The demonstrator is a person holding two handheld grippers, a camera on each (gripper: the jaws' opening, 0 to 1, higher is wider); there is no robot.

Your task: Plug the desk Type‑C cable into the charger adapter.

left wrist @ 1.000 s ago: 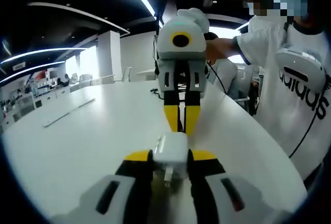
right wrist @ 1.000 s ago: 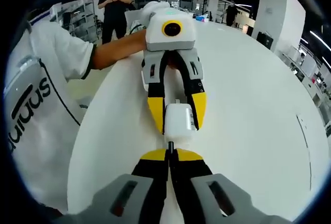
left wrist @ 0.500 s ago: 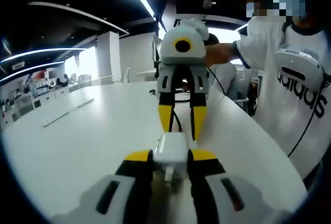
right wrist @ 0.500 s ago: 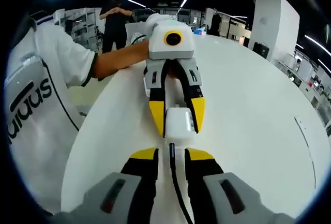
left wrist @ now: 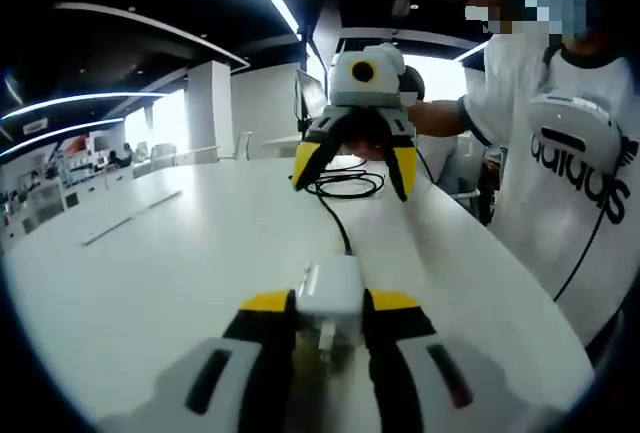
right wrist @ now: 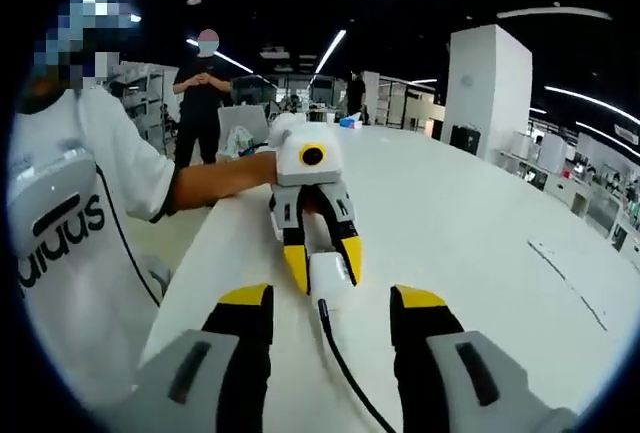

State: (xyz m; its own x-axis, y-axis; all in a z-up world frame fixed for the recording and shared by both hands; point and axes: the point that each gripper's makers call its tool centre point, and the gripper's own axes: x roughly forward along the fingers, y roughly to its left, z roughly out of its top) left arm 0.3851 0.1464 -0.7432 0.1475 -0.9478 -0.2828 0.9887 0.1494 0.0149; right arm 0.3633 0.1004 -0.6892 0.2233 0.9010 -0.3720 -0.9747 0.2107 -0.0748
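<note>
My left gripper [left wrist: 330, 305] is shut on the white charger adapter [left wrist: 331, 287], holding it just above the white table [left wrist: 170, 263]. A black Type-C cable [left wrist: 343, 231] runs from the adapter's far face to a loose coil [left wrist: 345, 184] on the table. Behind the coil my right gripper [left wrist: 354, 179] hangs open and apart from the cable. In the right gripper view my own jaws stand wide open [right wrist: 332, 303]. The cable [right wrist: 340, 368] passes between them untouched, and its plug sits in the adapter [right wrist: 330, 280] that the left gripper [right wrist: 325, 275] holds.
A person in a white shirt [left wrist: 565, 183] stands along the table's right edge. A thin strip [left wrist: 132, 217] lies far left on the table. Another person [right wrist: 204, 88] stands beyond the table's end. White columns and desks fill the room behind.
My right gripper has opened, let go of the cable's plug and drawn back from the adapter. The cable stays in the adapter. The left gripper has held still.
</note>
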